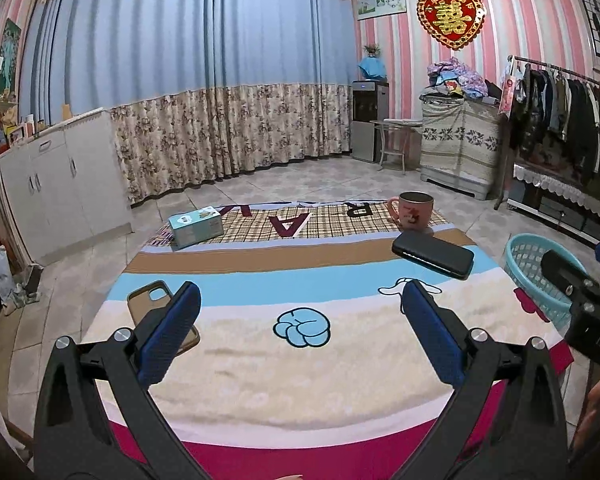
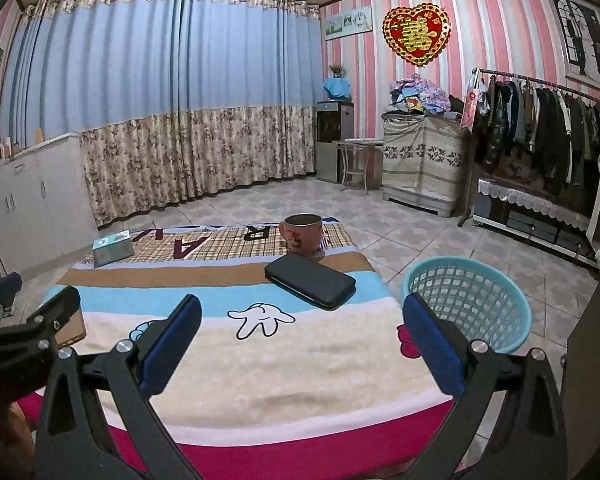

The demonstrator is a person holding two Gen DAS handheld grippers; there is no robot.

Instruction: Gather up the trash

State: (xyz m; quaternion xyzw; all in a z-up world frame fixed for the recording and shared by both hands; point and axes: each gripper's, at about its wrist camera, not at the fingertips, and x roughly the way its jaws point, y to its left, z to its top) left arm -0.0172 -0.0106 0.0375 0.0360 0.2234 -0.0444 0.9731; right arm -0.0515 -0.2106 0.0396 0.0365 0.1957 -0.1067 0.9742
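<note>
A low table under a cartoon-print cloth (image 1: 300,360) (image 2: 300,360) carries a teal tissue box (image 1: 196,224) (image 2: 113,253), a pink mug (image 1: 415,210) (image 2: 303,236), a black case (image 1: 433,255) (image 2: 310,280) and a tan phone case (image 1: 156,304). A light blue mesh basket (image 1: 540,276) (image 2: 466,300) stands on the floor off the table's right edge. My left gripper (image 1: 300,300) is open over the near cloth, nothing between its fingers. My right gripper (image 2: 302,312) is open too, its right finger in front of the basket. No loose trash shows on the cloth.
White cabinets (image 1: 60,176) line the left wall beside long curtains. A water dispenser (image 1: 368,120), a chair, a covered chest (image 1: 460,140) and a clothes rack (image 1: 560,120) fill the far right. Tiled floor surrounds the table.
</note>
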